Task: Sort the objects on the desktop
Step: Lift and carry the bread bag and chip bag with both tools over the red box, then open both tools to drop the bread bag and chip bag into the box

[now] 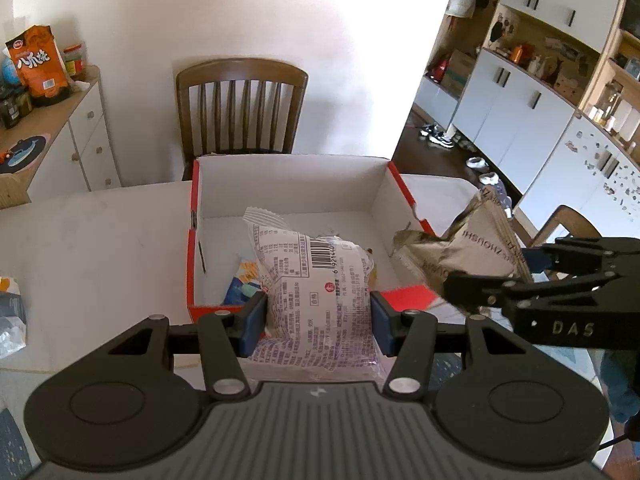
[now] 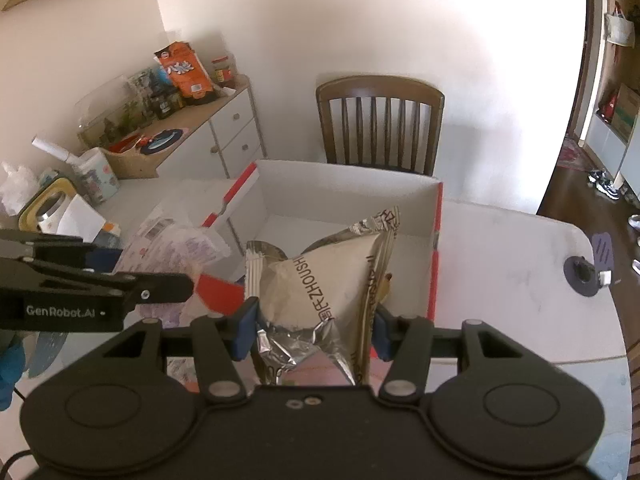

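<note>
Purple-print snack bag [image 1: 316, 300] pinched in left gripper [image 1: 318, 322], above box [image 1: 288, 184] near edge. Silver foil packet [image 2: 320, 292] clamped in right gripper [image 2: 314, 330], over box too. Both likely light, crinkly, slippery; grip mid-body, not seams.

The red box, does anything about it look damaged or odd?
Yes. The red box has a torn, ragged notch in its right wall's rim, and the near right corner flap hangs loose.

Bright daylight washes out the white wall [image 1: 280, 20] in both sharp fisheye views, edges bowed, corners vignetted.
</note>
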